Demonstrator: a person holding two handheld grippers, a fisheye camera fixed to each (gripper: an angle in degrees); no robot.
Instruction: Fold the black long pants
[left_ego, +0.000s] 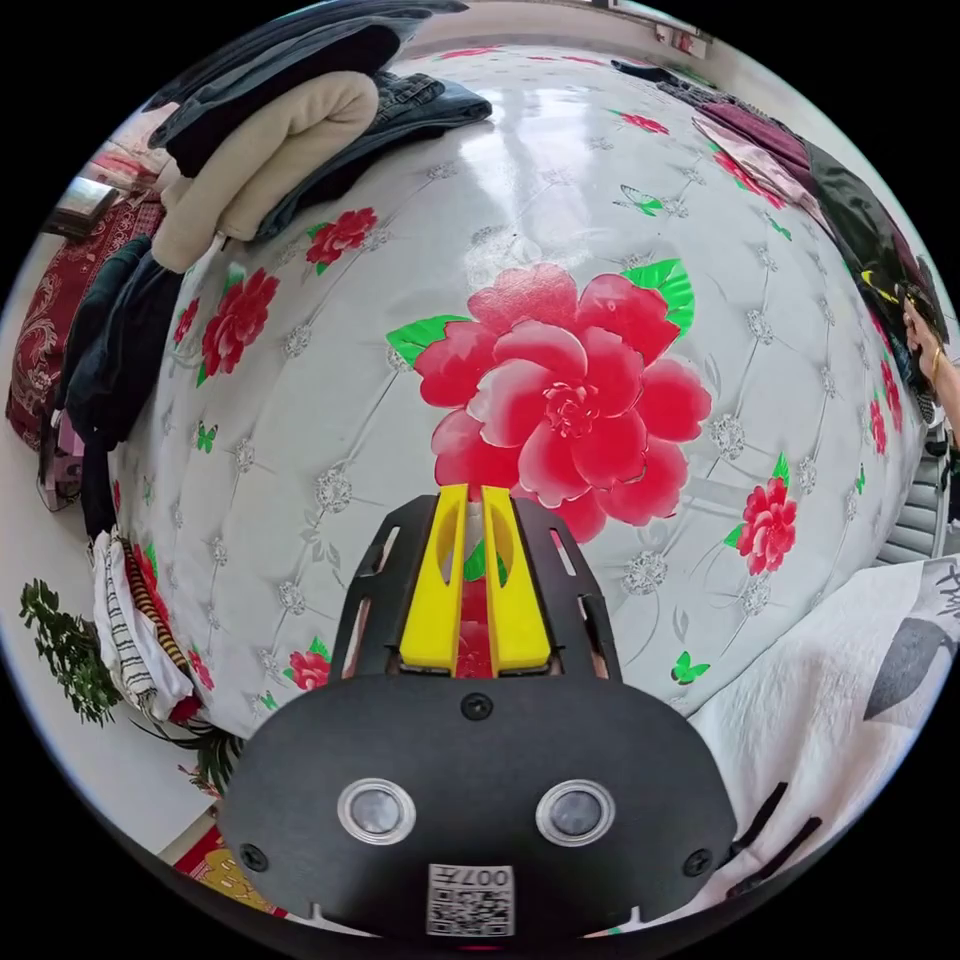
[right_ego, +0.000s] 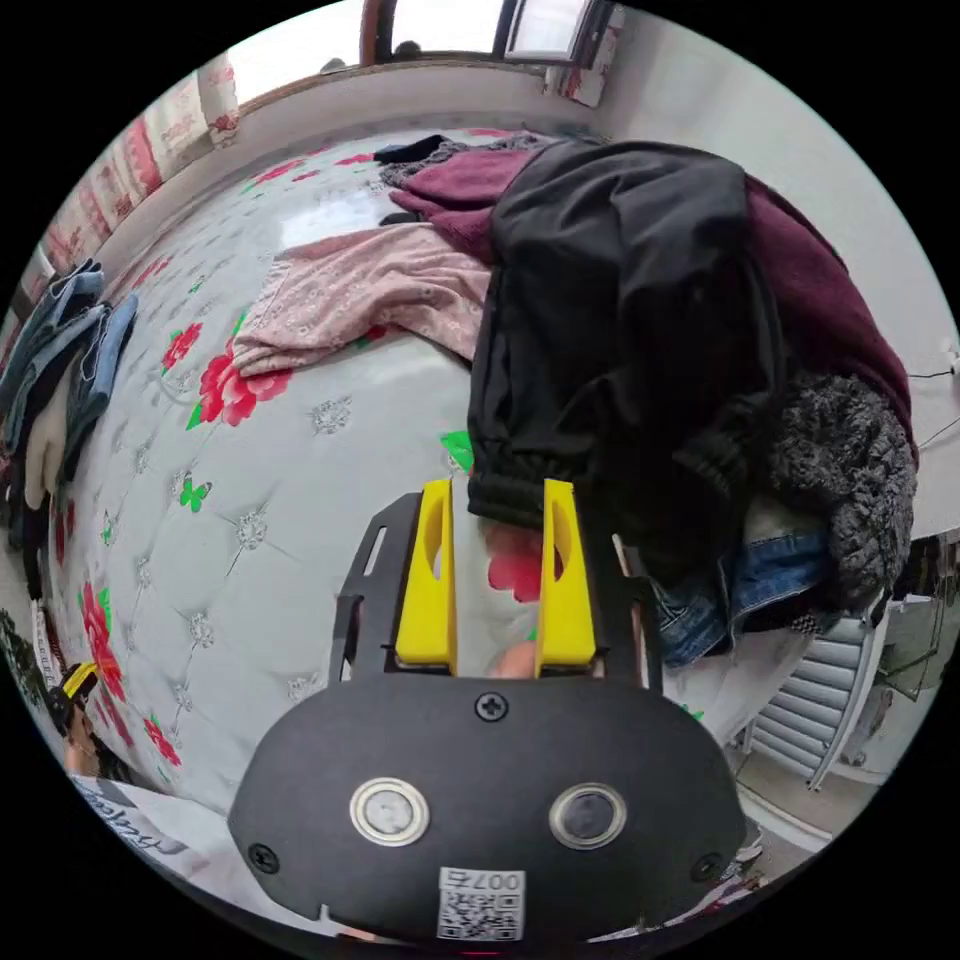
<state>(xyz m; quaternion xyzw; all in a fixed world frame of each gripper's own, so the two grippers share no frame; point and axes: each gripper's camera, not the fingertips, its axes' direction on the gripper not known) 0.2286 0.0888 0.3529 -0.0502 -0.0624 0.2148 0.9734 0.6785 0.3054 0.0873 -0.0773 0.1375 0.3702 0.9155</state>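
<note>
my left gripper (left_ego: 476, 492): yellow jaws on a black body. bench (left_ego: 560, 200): glossy white quilted cover printed with red flowers, green leaves and green butterflies. black long pants (right_ego: 610, 330) lie on a maroon garment (right_ego: 830, 300); beside them a pink patterned garment (right_ego: 370, 290) and blue jeans (right_ego: 760, 580).

White flowered quilted table cover (left_ego: 330, 420): looking glossy, smooth, plastic-like
Black long cloth pants (right_ego: 620, 330): appearing matt, soft
Dark grey knitted garment (right_ego: 850, 480): showing rough, fuzzy
</note>
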